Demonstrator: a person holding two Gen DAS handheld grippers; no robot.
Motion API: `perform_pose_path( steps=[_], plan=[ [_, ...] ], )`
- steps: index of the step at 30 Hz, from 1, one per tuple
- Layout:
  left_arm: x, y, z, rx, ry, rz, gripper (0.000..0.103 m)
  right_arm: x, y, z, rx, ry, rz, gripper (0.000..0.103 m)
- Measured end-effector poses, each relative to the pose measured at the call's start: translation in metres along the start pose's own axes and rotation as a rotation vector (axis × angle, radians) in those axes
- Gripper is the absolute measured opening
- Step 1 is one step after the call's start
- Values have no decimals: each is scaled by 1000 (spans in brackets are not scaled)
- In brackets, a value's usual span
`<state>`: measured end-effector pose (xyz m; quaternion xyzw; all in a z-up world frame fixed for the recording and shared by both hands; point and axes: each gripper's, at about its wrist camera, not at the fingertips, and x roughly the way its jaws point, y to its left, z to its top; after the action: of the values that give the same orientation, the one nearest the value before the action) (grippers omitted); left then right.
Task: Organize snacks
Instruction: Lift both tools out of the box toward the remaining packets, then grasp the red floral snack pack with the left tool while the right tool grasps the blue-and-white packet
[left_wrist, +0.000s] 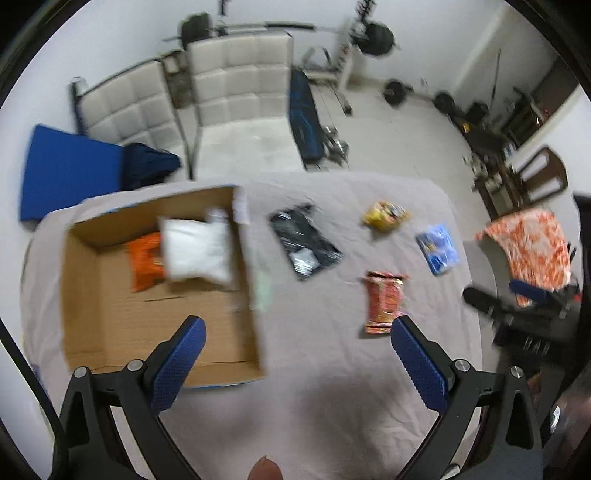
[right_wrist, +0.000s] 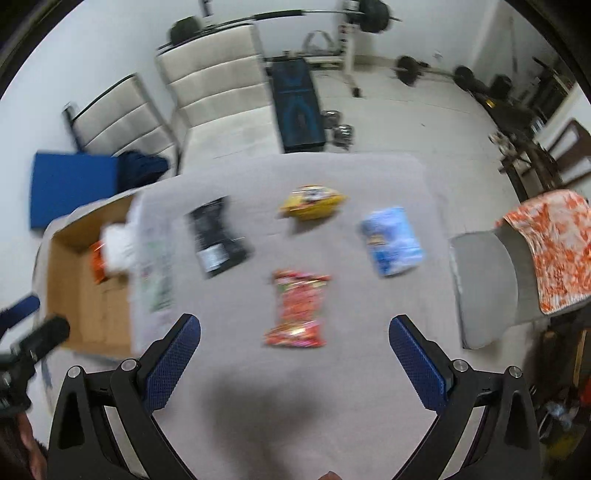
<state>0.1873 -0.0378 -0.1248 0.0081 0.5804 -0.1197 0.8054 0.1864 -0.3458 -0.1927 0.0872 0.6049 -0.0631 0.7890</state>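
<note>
Above a cloth-covered counter (left_wrist: 332, 369), the left gripper (left_wrist: 297, 323) is hovering with its blue pads spread wide, grasping nothing. A cardboard box (left_wrist: 85, 295) is lying ahead and to its left, one gripper finger overlapping the box's near edge in the left wrist view. Inside the box, an orange packet (left_wrist: 146, 264) and a white packet (left_wrist: 197, 251) are resting against the far wall, the white one partly covering the orange.

To the right of the box, a black packet (left_wrist: 304, 242) is lying flat on the cloth, with a yellow packet (left_wrist: 384, 216) and a blue packet (left_wrist: 437, 247) farther right. A red packet (right_wrist: 297, 308) is sitting directly ahead of the right gripper (right_wrist: 295, 321), centred between its released, widely parted fingers and apart from both pads.

Motion blur is smearing every label, leaving the printing unreadable. A pale sheet or flap (right_wrist: 157, 266) beside the box's right wall is too blurred to identify. The right wrist view is showing only part of the box's interior. At the far right, an orange-and-white patterned cloth (right_wrist: 557, 247) is draping over a grey chair (right_wrist: 480, 280).
</note>
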Motion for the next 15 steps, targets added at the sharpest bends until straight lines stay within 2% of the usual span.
perform_pose_path(
  steps=[3, 7, 11, 13, 15],
  plan=[
    [37, -44, 13, 36, 61, -10, 103, 32, -64, 22, 43, 21, -20, 103],
    [98, -97, 24, 67, 172, -34, 103, 81, -119, 42, 50, 91, -39, 103],
    [162, -141, 27, 88, 280, -50, 99, 130, -150, 59, 21, 155, -48, 103],
    [189, -150, 26, 87, 322, -63, 89, 150, -156, 64, 9, 181, -41, 103],
    [218, -160, 24, 88, 377, -65, 85, 171, -160, 69, -10, 211, -36, 103]
  ],
)
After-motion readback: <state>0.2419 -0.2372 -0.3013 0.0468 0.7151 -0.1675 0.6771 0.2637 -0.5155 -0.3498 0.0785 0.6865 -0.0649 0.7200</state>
